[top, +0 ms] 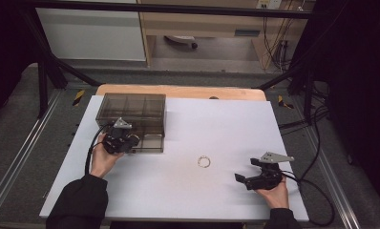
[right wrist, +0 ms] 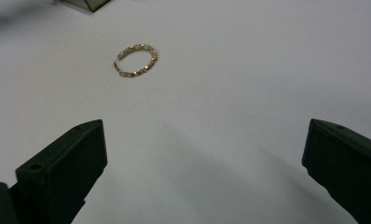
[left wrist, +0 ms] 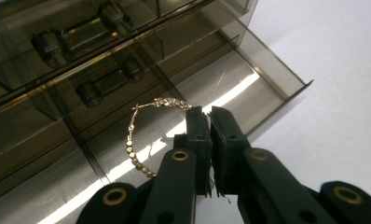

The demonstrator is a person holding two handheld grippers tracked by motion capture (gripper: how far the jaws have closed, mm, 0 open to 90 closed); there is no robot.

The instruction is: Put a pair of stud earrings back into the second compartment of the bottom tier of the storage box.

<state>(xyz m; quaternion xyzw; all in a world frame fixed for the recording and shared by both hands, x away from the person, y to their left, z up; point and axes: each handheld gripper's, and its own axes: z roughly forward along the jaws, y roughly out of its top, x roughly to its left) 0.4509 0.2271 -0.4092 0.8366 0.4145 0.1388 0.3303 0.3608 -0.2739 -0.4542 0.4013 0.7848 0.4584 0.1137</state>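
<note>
The left tool [left wrist: 209,122] pinched a gold bracelet [left wrist: 141,135] over the open drawer [left wrist: 249,79], while the right tool [right wrist: 204,158] stood wide near a second bracelet [right wrist: 136,59] on the table [top: 216,129].

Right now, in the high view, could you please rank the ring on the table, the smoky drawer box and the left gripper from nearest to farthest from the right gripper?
1. Ring, mid-table, to its left.
2. Left gripper, at the box's open drawer.
3. Smoky drawer box, far left; nearly level with the left gripper.

Right gripper sits near the table's right edge.

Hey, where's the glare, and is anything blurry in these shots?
Left gripper view: a bright streak of glare crosses the floor of the smoky transparent plastic drawer, behind the gold beaded hoop. Right gripper view: the black jaws are soft; the gold ring on the table stays fairly sharp.
</note>
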